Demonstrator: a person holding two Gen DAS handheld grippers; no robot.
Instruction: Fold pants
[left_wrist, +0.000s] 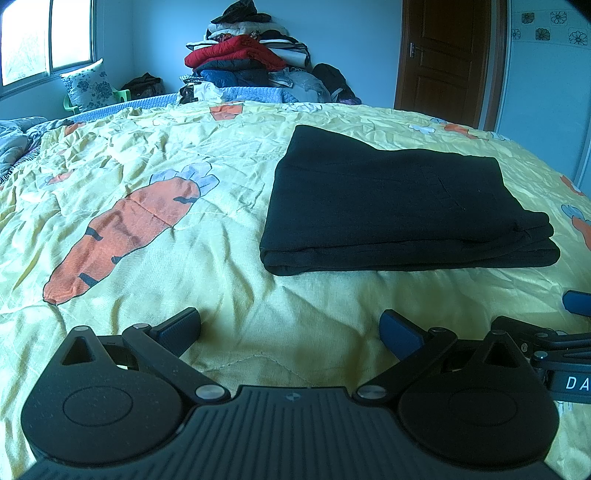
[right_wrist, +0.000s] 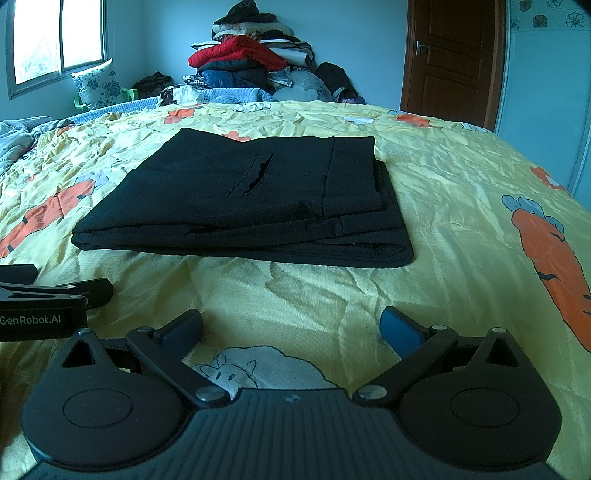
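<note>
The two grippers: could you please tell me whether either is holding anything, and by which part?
Nothing is held. The left gripper and right gripper are both open, short of the folded black pants.

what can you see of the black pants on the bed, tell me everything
The pants are black, of a matte woven-looking cloth, folded into a flat, roughly rectangular stack of several layers whose edges show along the near side. A slit pocket gapes open on the top layer, and a seam runs across near the right end. They lie flat on the yellow carrot-print quilt, which alone touches them. Both the left gripper and right gripper are open, short of them.
</note>
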